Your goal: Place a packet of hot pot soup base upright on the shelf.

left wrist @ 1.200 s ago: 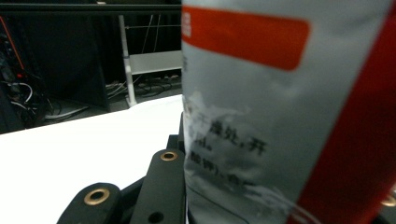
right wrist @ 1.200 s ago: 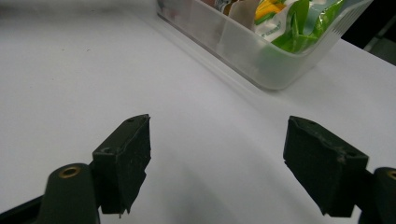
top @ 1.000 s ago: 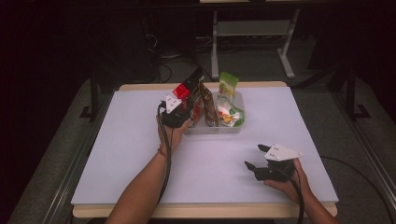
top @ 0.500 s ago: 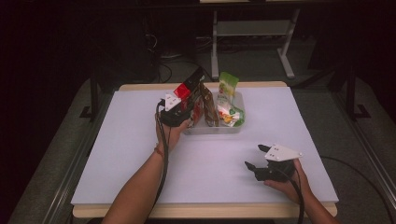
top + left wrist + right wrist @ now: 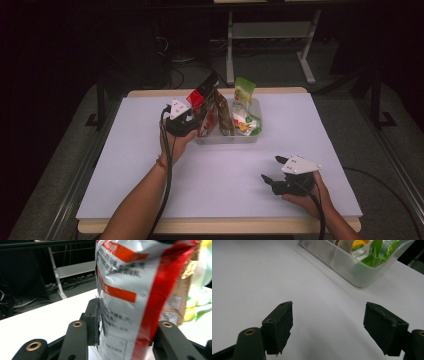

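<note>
in the high view, the left gripper (image 5: 196, 111) sat at the 9 o'clock end of a clear tray (image 5: 227, 138) toward the 12 o'clock side of the white surface (image 5: 130, 165). a red and silver packet (image 5: 204, 116) stood upright in that end of the tray, right at the gripper. beside it, toward 3 o'clock, stood a brown packet (image 5: 223, 116) and a green packet (image 5: 244, 95). the right gripper (image 5: 272, 170) rested on the surface near 5 o'clock, well apart from the tray, pointing toward 9 o'clock.

in the left gripper view, the red and silver packet (image 5: 130, 297) rose between the two black jaws. the jaws had just been opening; the 9 o'clock pad was at the packet's edge, and whether either pad pressed on it i could not tell.

in the right gripper view, the jaws of the right gripper (image 5: 328, 323) stood wide with bare white surface (image 5: 262, 277) between them. the clear tray (image 5: 352, 267) lay at 1 o'clock.
</note>
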A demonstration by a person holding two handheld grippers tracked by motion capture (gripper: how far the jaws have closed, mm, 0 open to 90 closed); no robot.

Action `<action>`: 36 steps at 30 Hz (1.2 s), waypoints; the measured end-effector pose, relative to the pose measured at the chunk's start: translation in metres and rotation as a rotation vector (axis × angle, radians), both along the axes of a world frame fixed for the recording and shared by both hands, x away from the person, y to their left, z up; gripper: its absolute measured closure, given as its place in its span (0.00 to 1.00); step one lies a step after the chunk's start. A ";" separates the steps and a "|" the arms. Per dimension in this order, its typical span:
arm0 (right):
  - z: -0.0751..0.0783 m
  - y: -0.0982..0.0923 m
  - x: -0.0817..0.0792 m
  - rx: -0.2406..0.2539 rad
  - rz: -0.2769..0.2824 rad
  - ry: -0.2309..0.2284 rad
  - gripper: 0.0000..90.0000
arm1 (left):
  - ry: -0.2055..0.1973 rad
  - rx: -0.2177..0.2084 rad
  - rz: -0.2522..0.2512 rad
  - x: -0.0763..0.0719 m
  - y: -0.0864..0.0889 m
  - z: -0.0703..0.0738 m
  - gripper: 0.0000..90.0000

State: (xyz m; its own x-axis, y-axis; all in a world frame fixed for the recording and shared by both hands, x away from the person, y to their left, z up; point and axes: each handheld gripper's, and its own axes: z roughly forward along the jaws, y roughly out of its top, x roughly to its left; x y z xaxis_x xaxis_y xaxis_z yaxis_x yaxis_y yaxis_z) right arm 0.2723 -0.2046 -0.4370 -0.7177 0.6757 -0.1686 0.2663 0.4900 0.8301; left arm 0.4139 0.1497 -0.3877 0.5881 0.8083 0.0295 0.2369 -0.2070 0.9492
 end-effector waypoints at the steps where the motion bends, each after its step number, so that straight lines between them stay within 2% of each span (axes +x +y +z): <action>1: 0.000 0.000 0.000 0.000 0.002 -0.001 0.25 | -0.004 0.009 -0.004 -0.001 0.001 0.001 0.65; 8: 0.001 0.003 -0.002 -0.013 -0.009 -0.017 0.25 | -0.033 0.086 -0.055 -0.011 0.008 -0.002 0.59; 12: 0.001 0.004 -0.002 -0.018 -0.011 -0.017 0.25 | -0.044 0.100 -0.078 -0.016 0.017 -0.002 0.55; 16: 0.001 0.006 -0.002 -0.033 -0.009 -0.021 0.25 | -0.054 0.125 -0.087 -0.023 0.026 0.000 0.49; 22: 0.003 0.008 -0.002 -0.057 -0.005 -0.043 0.25 | -0.066 0.187 -0.101 -0.034 0.040 0.001 0.47; 28: 0.007 0.008 -0.002 -0.070 -0.009 -0.057 0.26 | -0.054 0.221 -0.118 -0.045 0.052 0.000 0.41; 32: 0.009 0.007 -0.002 -0.075 -0.013 -0.063 0.25 | -0.048 0.260 -0.135 -0.052 0.059 -0.003 0.38; 36: 0.011 0.007 -0.003 -0.083 -0.013 -0.069 0.25 | -0.039 0.270 -0.161 -0.060 0.066 -0.004 0.36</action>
State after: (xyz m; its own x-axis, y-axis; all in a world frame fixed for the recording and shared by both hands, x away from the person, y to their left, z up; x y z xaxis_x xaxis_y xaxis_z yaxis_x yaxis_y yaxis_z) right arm 0.2695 -0.1980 -0.4258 -0.6936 0.6666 -0.2732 0.2164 0.5545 0.8036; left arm 0.3543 0.2158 -0.3916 0.7020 0.6647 0.2555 0.1451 -0.4848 0.8625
